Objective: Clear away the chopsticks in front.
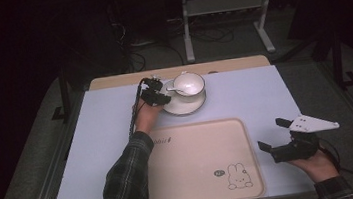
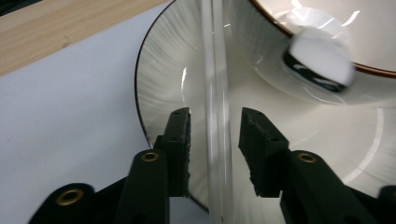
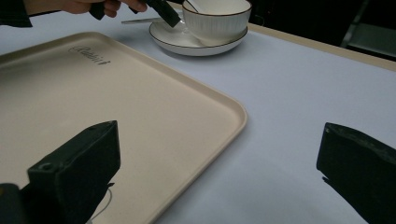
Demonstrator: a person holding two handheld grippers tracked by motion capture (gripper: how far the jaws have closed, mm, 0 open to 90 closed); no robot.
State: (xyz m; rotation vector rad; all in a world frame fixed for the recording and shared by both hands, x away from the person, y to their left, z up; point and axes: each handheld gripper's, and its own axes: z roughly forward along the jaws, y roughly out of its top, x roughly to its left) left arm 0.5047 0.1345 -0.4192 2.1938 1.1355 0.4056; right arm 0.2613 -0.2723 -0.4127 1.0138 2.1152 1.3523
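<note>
White table [image 1: 93, 139]: left gripper [image 2: 215, 133] fingers straddle the spoon handle [image 2: 215, 93] over the saucer [image 2: 163, 79].

The left arm [image 1: 123, 181] reaches to the bench's far edge; its gripper [image 1: 156, 94] points forward, fingers [image 2: 180, 140] slightly apart. The right gripper [image 1: 277, 136] rests near the bench's right edge, fingers [image 3: 84, 158] spread wide, pointing left.
</note>
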